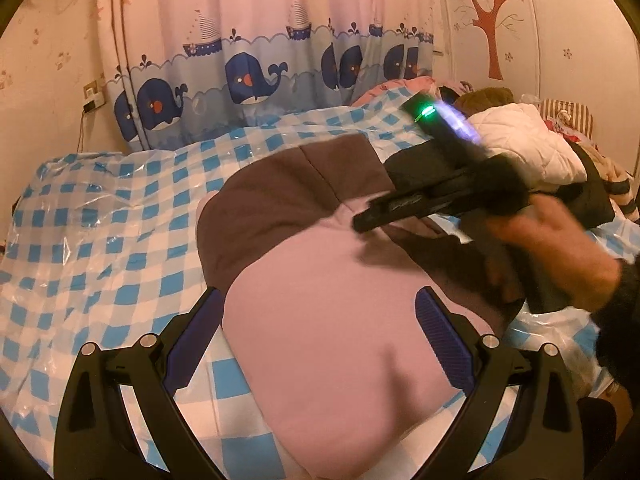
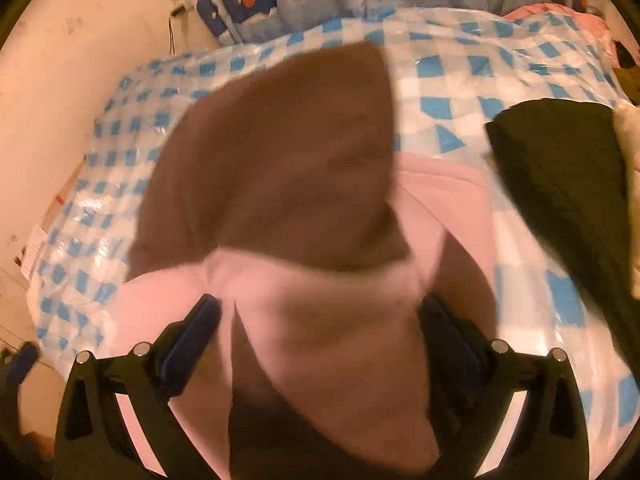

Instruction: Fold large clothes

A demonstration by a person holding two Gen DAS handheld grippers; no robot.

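Mid-fold on the bed

Our left gripper (image 1: 320,336) and right gripper (image 2: 320,340) both stand spread, grasping nothing, over the pink-and-brown garment (image 1: 320,280) on the checked bed (image 1: 100,208); next we need an edge pinched.

Checked plastic-covered bed (image 1: 100,240) bears a pink-brown garment (image 1: 320,300) and dark clothes (image 2: 560,168).

No text, label, brand or number can be read in either view. The curtain (image 1: 256,60) carries only pictures of whales and boats, and the wall (image 1: 496,28) only a tree drawing, without any letters.
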